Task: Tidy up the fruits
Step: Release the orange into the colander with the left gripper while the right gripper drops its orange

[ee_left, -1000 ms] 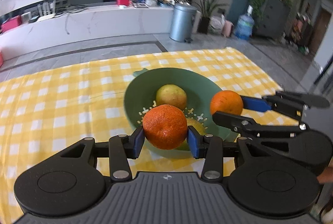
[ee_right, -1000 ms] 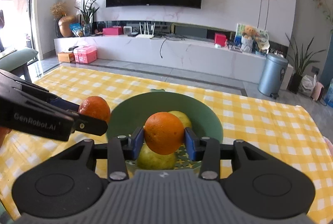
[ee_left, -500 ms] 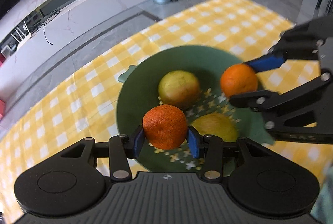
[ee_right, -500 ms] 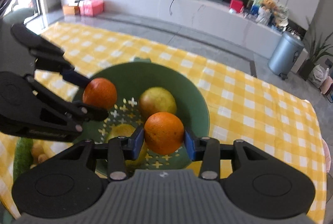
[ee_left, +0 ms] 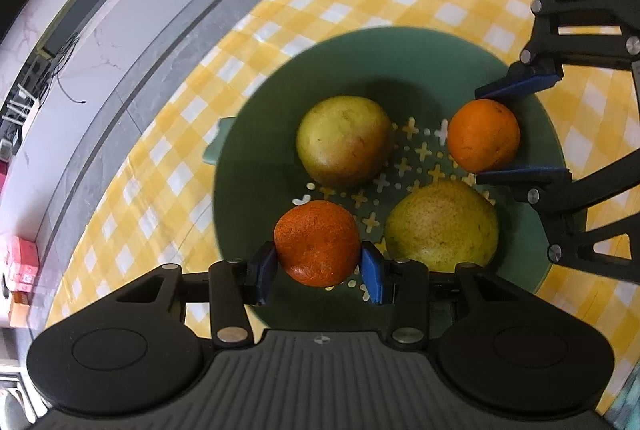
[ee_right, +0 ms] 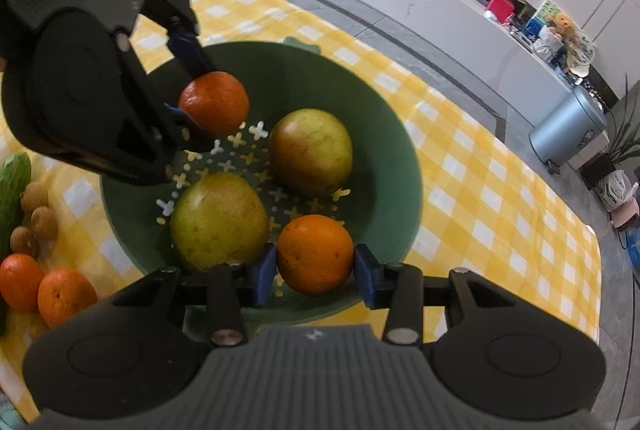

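Note:
A green perforated bowl (ee_left: 256, 158) (ee_right: 384, 134) stands on the yellow checked cloth and holds two yellow-green round fruits (ee_left: 344, 140) (ee_left: 442, 226) (ee_right: 310, 150) (ee_right: 218, 220). My left gripper (ee_left: 318, 266) (ee_right: 188, 94) is shut on a dark, rough-skinned orange (ee_left: 318, 242) (ee_right: 214, 102) over the bowl's near left part. My right gripper (ee_right: 315, 270) (ee_left: 504, 134) is shut on a lighter, smoother orange (ee_right: 315, 254) (ee_left: 483, 135) over the bowl's right side. Both point steeply down into the bowl.
In the right wrist view, two more oranges (ee_right: 20, 280) (ee_right: 66, 294), small brown round fruits (ee_right: 34, 196) and a cucumber (ee_right: 12, 186) lie on the cloth left of the bowl. Beyond the table are a grey floor, a white bench and a metal bin (ee_right: 568, 132).
Both grippers tipped downward and came in over the bowl, each still holding its orange. The view swung from the room to looking down into the bowl.

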Available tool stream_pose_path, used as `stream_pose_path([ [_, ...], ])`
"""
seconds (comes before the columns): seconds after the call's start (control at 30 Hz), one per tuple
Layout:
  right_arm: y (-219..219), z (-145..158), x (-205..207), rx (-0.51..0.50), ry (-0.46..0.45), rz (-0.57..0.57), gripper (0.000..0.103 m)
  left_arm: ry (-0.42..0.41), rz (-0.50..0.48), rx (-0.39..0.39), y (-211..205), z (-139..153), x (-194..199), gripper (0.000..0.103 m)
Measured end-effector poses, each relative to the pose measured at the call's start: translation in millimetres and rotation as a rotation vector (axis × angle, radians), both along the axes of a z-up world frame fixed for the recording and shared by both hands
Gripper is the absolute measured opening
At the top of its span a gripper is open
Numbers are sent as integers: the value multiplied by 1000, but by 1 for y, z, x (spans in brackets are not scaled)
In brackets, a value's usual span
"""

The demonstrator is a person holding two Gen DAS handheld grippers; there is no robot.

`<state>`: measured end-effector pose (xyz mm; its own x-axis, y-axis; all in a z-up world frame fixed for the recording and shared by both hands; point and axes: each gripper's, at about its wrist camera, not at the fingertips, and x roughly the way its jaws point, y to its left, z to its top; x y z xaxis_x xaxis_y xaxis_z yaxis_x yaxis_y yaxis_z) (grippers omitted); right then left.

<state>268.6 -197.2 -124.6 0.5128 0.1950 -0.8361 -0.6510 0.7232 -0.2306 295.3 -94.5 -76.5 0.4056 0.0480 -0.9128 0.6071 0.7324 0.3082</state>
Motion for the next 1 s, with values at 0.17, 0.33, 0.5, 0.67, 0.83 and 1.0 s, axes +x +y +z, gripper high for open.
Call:
stream_pose_path([
  [0.17, 1, 0, -3, 14, 4, -10, 39, 22, 16, 7, -3, -9, 3, 56],
  [0.33, 1, 4, -8, 25, -20, -16, 45, 31, 27, 13, -1, -14, 1, 59],
  [0.5, -2, 19, -14, 65, -56, -42, 51, -9, 28, 11, 1, -4, -5, 65],
  [0.67, -8, 42, -23, 130, -109, -104, 52, -89, 47, -37, 7, 24, -22, 65],
  [0.83, -19, 61, -43, 266, -110, -181, 52, -173, 80, -93, 12, 59, -54, 66],
  [1.0, -24, 69, -74, 342, -154, -242, 52, -222, 153, -213, 24, 85, -86, 66],
])
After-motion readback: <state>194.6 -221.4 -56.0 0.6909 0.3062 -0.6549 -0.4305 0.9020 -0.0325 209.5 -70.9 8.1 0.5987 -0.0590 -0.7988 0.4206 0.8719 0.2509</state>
